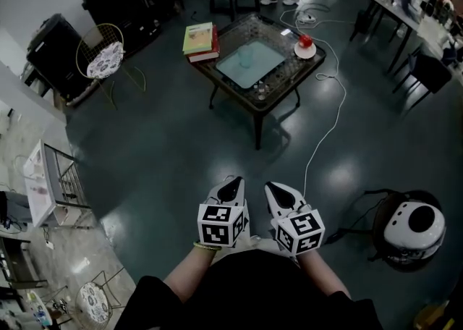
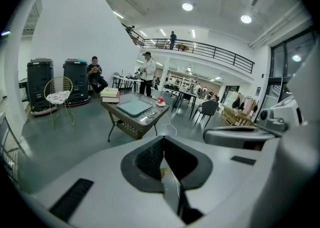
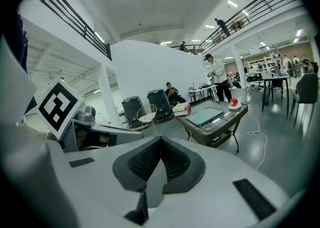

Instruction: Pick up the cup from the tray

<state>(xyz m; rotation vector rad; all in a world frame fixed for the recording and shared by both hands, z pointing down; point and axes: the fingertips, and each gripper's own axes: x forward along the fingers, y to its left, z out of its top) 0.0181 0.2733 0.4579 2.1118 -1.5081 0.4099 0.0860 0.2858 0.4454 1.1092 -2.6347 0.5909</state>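
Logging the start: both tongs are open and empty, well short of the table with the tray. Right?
No: both tongs are shut, not open. The left tongs and right tongs each show jaws together in their own gripper views. Otherwise right: empty, well short of the table with the tray.

From my console the floor reads as a dark, glossy coat that mirrors the ceiling lamps. The low table has woven wicker sides under a shiny, glass-like top. At its middle a frosted, pale tray carries a clear cup, and paper books lie at its left corner. My left gripper and right gripper have smooth, matt white plastic shells and dark, ribbed pads.
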